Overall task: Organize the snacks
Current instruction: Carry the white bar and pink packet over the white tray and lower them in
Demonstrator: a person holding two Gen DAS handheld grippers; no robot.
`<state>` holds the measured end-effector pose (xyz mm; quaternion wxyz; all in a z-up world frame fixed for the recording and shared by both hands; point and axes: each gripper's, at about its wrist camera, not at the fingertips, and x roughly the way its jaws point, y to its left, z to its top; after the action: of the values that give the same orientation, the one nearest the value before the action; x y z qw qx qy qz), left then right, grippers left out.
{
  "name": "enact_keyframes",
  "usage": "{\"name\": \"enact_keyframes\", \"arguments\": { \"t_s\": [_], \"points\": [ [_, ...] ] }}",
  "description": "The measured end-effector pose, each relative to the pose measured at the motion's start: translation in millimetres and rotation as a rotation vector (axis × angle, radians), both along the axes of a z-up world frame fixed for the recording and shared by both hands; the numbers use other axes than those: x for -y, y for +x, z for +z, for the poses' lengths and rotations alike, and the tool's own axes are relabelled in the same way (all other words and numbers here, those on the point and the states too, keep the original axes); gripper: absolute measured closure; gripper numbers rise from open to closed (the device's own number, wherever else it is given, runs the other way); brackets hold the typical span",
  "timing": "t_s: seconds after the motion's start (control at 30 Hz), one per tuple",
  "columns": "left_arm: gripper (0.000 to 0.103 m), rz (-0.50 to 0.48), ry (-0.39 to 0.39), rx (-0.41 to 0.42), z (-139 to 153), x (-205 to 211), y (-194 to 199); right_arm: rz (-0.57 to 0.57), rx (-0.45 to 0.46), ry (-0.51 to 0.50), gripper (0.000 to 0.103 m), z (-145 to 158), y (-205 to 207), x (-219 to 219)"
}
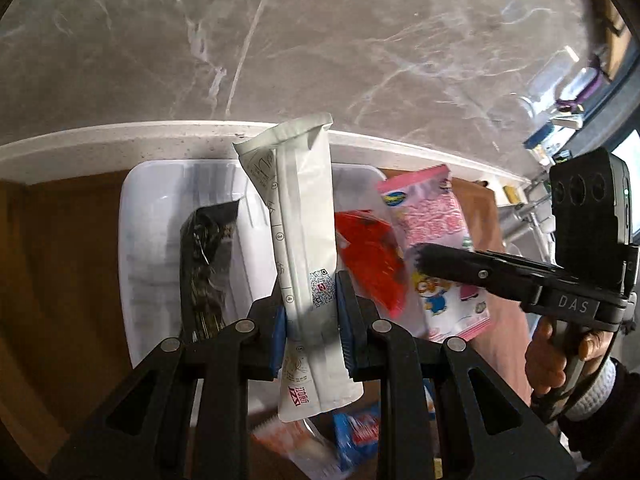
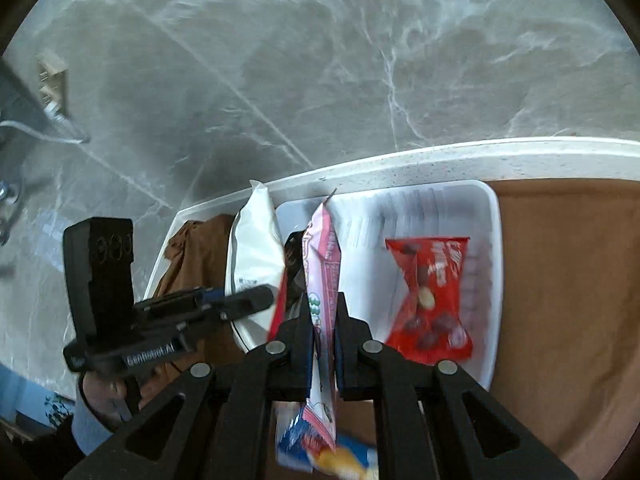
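A grey marble-veined floor (image 1: 360, 40) is seen beyond the speckled white edge of the table (image 2: 520, 156), whose top is covered by a brown cloth (image 2: 560, 280). On that cloth, against the far edge, a white rectangular plastic tray (image 1: 152, 240) is set. A dark, glossy snack packet (image 1: 208, 264) is seen lying in its left part in the left wrist view, and a red snack bag printed with chocolate pieces (image 2: 432, 296) is seen lying toward the tray's right side in the right wrist view. Above the tray a long white paper-like snack sachet with a QR code (image 1: 304, 240) is held upright — it is pinched near its lower half between the blue-padded jaws of the left gripper (image 1: 310, 320). Beside it, a pink snack packet with cartoon figures (image 2: 322, 280) is gripped edge-on by the right gripper (image 2: 323, 332), whose jaws are pressed almost together on the thin film. Each tool is held by a hand (image 1: 552, 360), and the two are close together side by side. Lower down, near the bottom of both views, a blue snack packet (image 1: 356, 436) and a white and orange wrapper (image 1: 288, 440) are seen lying on the cloth, blurred — their printing cannot be read.
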<state>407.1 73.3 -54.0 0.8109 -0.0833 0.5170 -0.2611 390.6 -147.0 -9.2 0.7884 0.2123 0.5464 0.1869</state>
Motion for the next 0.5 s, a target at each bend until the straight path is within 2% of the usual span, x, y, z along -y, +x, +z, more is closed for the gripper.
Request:
{"name": "enact_keyframes", "arguments": {
  "t_s": [0.23,0.33,0.4,0.43,0.47,0.5],
  "points": [
    [0.083,0.015,0.08,-0.001,-26.1,7.2,26.5,0.027,-0.041,-0.066,0.092,-36.8,33.8,-17.5],
    [0.082,0.014,0.07,-0.001,-30.6,6.8,30.6,0.035,-0.037,-0.113,0.087,-43.0,38.0,-22.6],
    [0.082,0.02,0.106,0.021,-30.8,8.5,29.1,0.035,-0.033,-0.124,0.078,-44.0,38.5,-23.7],
    [0.081,0.02,0.113,0.033,-29.9,8.7,28.9,0.032,-0.034,-0.118,0.077,-44.3,39.0,-23.2],
    [0.079,0.02,0.11,0.04,-28.1,8.9,29.2,0.028,-0.032,-0.113,0.072,-43.2,39.0,-22.1],
    [0.077,0.022,0.109,0.044,-24.9,10.7,27.1,0.022,-0.023,-0.11,0.061,-40.8,38.6,-20.6]
  ]
}}
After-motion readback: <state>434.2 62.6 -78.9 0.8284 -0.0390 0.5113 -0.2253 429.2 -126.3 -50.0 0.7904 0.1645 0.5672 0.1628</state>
